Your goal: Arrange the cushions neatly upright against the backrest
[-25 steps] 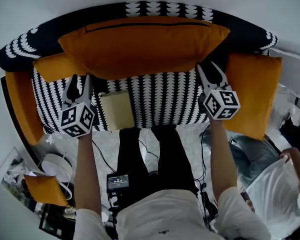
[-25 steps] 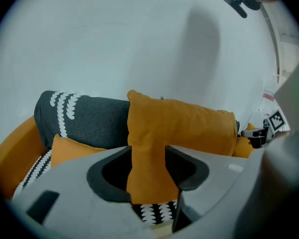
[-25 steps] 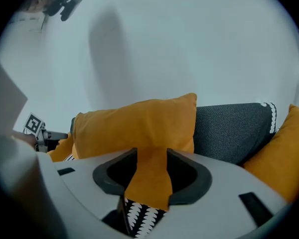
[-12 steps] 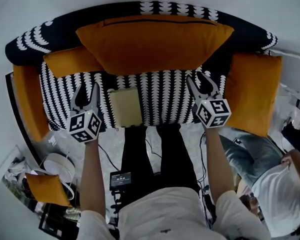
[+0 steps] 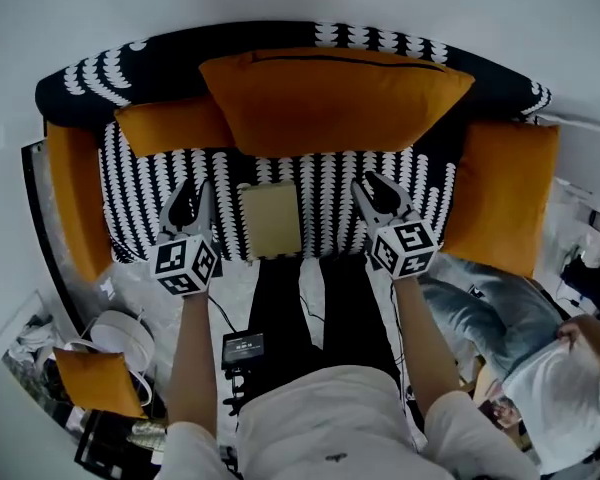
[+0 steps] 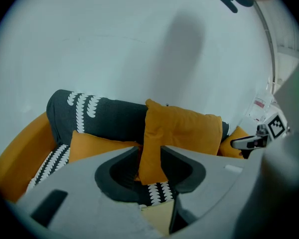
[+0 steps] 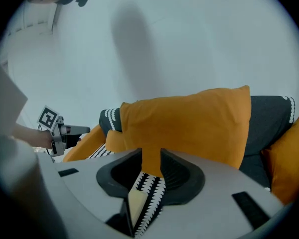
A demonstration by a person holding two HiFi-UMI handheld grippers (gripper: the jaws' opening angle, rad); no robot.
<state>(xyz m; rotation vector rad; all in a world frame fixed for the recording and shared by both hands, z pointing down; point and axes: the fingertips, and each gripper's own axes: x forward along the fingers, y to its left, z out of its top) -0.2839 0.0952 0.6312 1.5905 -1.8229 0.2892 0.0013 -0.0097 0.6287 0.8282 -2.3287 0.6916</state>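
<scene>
Your large orange cushion (image 5: 335, 98) stands upright in the middle of the sofa and leans on the black-and-white backrest (image 5: 150, 63). Its long axis runs from left to right along the backrest. The edge with the dark zip line is on top, and its broad face looks toward you. I judge that this cushion is now placed.

Your left tool (image 5: 193, 200) and right tool (image 5: 373, 190) both hang over the near part of the seat (image 5: 130, 198), well apart from that cushion. The jaws of each tool have just been closing. A narrow gap remains between them and nothing is inside it; through the gap you see only the cushion farther off. Between the two tools a pale yellow pad (image 5: 270, 218) lies flat on the seat.

The next piece is probably the small orange cushion (image 5: 170, 126), just to the left of the large one. It sits low at the foot of the backrest, with its long axis also left to right. I cannot tell if it leans or lies flat. To raise it, the left tool must first spread its jaws, then go far and left and take the upper edge. Another orange cushion (image 5: 500, 193) stands at the right end, with its long axis running near to far; it may need the same care from the right tool.
</scene>
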